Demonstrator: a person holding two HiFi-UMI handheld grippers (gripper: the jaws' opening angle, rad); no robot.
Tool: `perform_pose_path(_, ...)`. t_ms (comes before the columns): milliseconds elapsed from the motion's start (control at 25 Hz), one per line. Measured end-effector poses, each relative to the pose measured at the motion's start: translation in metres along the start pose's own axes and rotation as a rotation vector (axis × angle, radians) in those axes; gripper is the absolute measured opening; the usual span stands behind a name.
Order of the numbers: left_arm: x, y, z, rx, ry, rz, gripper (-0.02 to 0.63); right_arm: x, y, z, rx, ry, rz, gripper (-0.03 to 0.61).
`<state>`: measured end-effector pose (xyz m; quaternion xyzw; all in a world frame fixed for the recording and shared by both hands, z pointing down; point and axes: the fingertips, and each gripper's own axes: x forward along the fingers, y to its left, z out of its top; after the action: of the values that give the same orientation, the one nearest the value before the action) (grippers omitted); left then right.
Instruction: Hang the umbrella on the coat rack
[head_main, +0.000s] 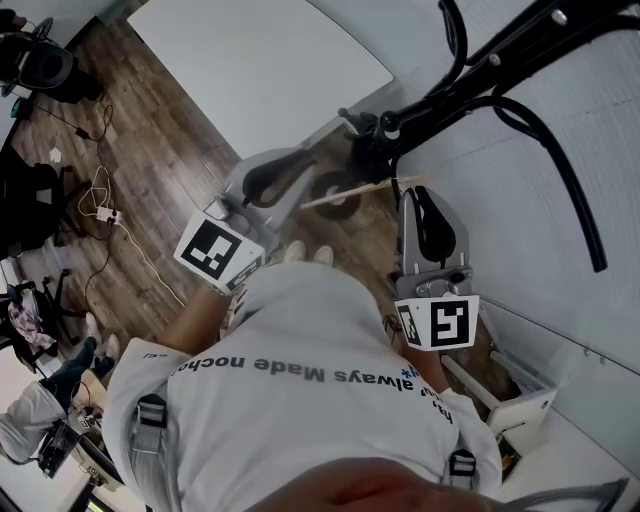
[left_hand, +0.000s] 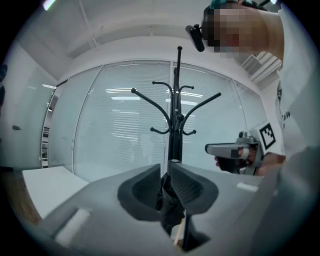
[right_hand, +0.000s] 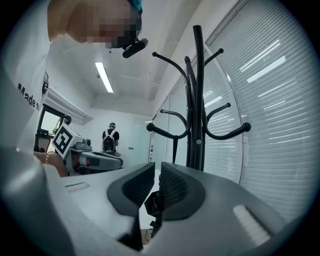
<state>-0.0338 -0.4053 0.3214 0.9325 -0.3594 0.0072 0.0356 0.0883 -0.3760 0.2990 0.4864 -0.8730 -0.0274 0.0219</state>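
A black folded umbrella with a pale wooden shaft (head_main: 365, 188) lies level between my two grippers, in front of the black coat rack (head_main: 500, 75). My left gripper (head_main: 300, 165) is shut on the umbrella's black fabric (left_hand: 170, 202), and a bit of wood shows below the jaws. My right gripper (head_main: 420, 195) is shut on a black part of the umbrella (right_hand: 151, 202). The coat rack (left_hand: 175, 120) stands upright just beyond both grippers, its curved hooks (right_hand: 175, 125) bare. The right gripper (left_hand: 235, 150) shows in the left gripper view.
A glass wall with blinds (right_hand: 270, 100) runs behind the rack. A white table (head_main: 260, 60) stands to the left, with cables (head_main: 100, 205) on the wooden floor. A white box (head_main: 520, 400) sits low on the right. Another person (right_hand: 110, 137) stands far off.
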Motion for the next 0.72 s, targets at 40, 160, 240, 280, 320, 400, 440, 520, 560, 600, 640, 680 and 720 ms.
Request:
perform_pose_path(40, -0.003, 0.001, -0.001, -0.004, 0.001, 0.005, 0.063, -0.001, 0.001, 0.0, 0.0, 0.004, 0.003, 0.038)
perform_pose_path(160, -0.009, -0.001, -0.004, -0.003, 0.01, 0.007, 0.061, -0.002, 0.007, -0.001, -0.006, 0.018, 0.014, 0.035)
perform_pose_path(240, -0.012, -0.003, -0.006, 0.001, 0.019, 0.004, 0.061, -0.001, 0.01, -0.001, -0.011, 0.024, 0.019, 0.034)
perform_pose_path(280, -0.013, -0.004, -0.007, 0.002, 0.022, 0.002, 0.061, -0.001, 0.012, -0.001, -0.012, 0.026, 0.022, 0.032)
perform_pose_path(320, -0.015, -0.005, -0.007, 0.002, 0.024, 0.001, 0.061, -0.001, 0.014, -0.001, -0.013, 0.027, 0.024, 0.032)
perform_pose_path(400, -0.015, -0.007, -0.008, 0.001, 0.024, -0.003, 0.061, -0.001, 0.017, -0.002, -0.014, 0.03, 0.027, 0.032)
perform_pose_path(440, -0.015, -0.008, -0.009, 0.002, 0.025, -0.004, 0.061, -0.001, 0.017, -0.002, -0.013, 0.03, 0.027, 0.031)
perform_pose_path(520, -0.014, -0.009, -0.01, 0.004, 0.026, -0.005, 0.061, -0.002, 0.016, -0.004, -0.012, 0.031, 0.025, 0.031)
perform_pose_path(560, -0.013, -0.009, -0.011, 0.003, 0.024, -0.005, 0.061, -0.002, 0.016, -0.005, -0.013, 0.031, 0.023, 0.031)
perform_pose_path(600, -0.014, -0.009, -0.011, 0.001, 0.022, -0.005, 0.061, -0.003, 0.015, -0.005, -0.013, 0.031, 0.022, 0.029)
perform_pose_path(640, -0.014, -0.009, -0.01, -0.001, 0.019, -0.005, 0.061, -0.003, 0.016, -0.005, -0.014, 0.031, 0.02, 0.029)
perform_pose_path(680, -0.015, -0.009, -0.009, -0.003, 0.017, -0.005, 0.061, -0.004, 0.016, -0.005, -0.015, 0.032, 0.019, 0.029)
perform_pose_path(720, -0.016, -0.01, -0.007, -0.003, 0.016, -0.005, 0.061, -0.005, 0.016, -0.004, -0.015, 0.033, 0.018, 0.029)
